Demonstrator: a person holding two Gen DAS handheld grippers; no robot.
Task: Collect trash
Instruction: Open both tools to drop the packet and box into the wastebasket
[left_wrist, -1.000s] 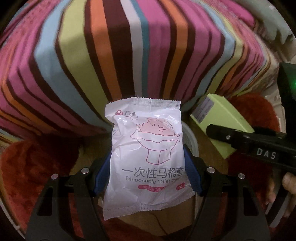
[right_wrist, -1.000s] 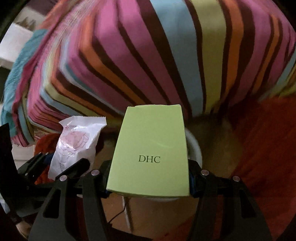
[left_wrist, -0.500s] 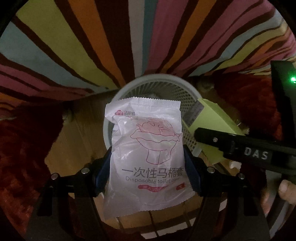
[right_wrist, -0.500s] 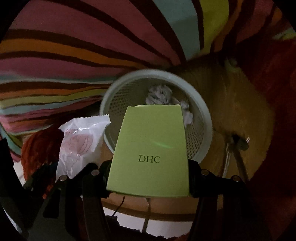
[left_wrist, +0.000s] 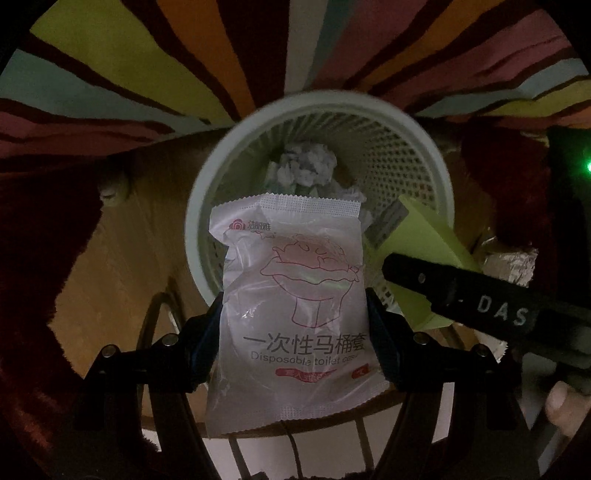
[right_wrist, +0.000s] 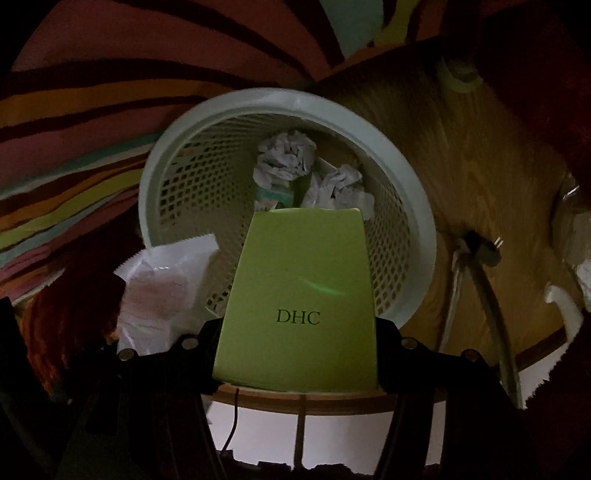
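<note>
Wastebasket (left_wrist: 441, 173) of pale mesh sits on wood flooring. Left tool (left_wrist: 295, 328), clamped on a toilet-cover packet (left_wrist: 291, 295), hovers over its near rim; right tool (right_wrist: 297, 354), clamped on a green DHC box (right_wrist: 301, 291), likewise. Released now, either could clip the rim and drop outside.

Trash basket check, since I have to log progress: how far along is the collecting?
Done: crumpled paper already lies in the basket. In hand: the left gripper clamps a toilet cover packet and the right gripper clamps a green DHC box, both above the basket. Left: releasing both into it.
</note>
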